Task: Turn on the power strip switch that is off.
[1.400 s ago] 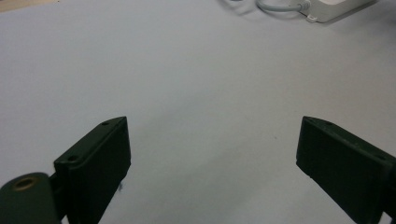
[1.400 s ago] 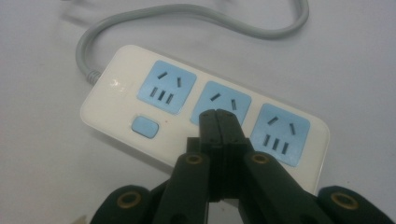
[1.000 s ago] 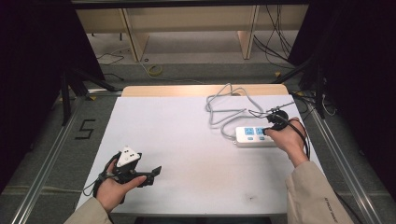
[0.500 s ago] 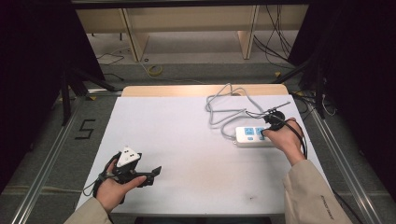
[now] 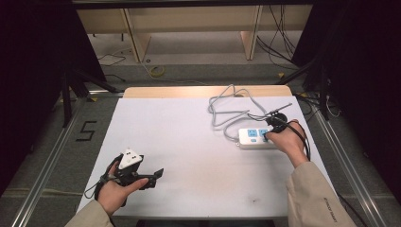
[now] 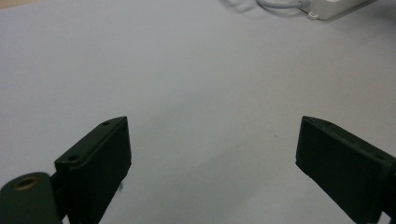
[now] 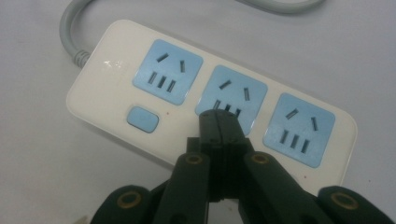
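— What is on the table [image 5: 189,142], counted?

— One white power strip [image 7: 140,93] with three blue sockets [image 7: 167,71] and one blue switch button [image 7: 143,118]. One grey cord [image 5: 227,111] runs from its end and loops across the far right of the table. The strip lies at the right side, under my right hand [image 5: 288,139].

— And your grippers?

— Two. My right gripper [image 7: 218,122] has its jaws pressed together with nothing between them, tips at the near edge of the middle socket. My left gripper [image 6: 212,158] is spread wide and empty, over bare tabletop at the near left, well apart from the strip.

— Anything in the way?

— My right gripper covers part of the strip's near edge.
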